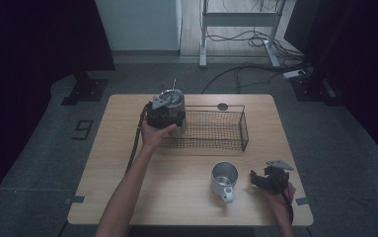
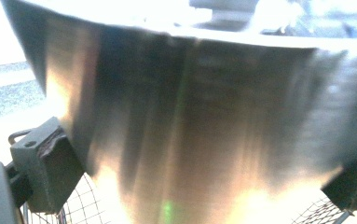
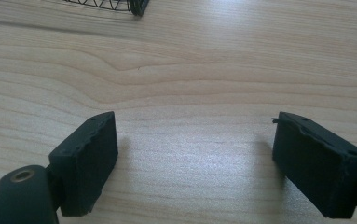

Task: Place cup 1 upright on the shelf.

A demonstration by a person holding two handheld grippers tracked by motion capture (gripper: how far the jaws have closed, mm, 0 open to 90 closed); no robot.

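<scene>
A steel cup (image 1: 172, 101) is held by the left gripper (image 1: 164, 114) at the far-left corner of the wire basket (image 1: 216, 131), which lies along the far edge of the surface (image 1: 176, 197). In the left gripper view the cup (image 2: 190, 116) stands upright between the jaws, its long axis vertical, with one pad (image 2: 50, 163) against each flank and mesh seen below it; the jaws are thus closed on the cup's wall. Whether its base already rests on the mesh cannot be told, as that view is blurred. The coming move is judged to turn on the cup being directly above the basket's left end, so that it need only be lowered straight down. The right gripper (image 1: 270, 178) rests near the near-right corner, jaws apart and empty, just beside a white mug (image 1: 224, 178).
</scene>
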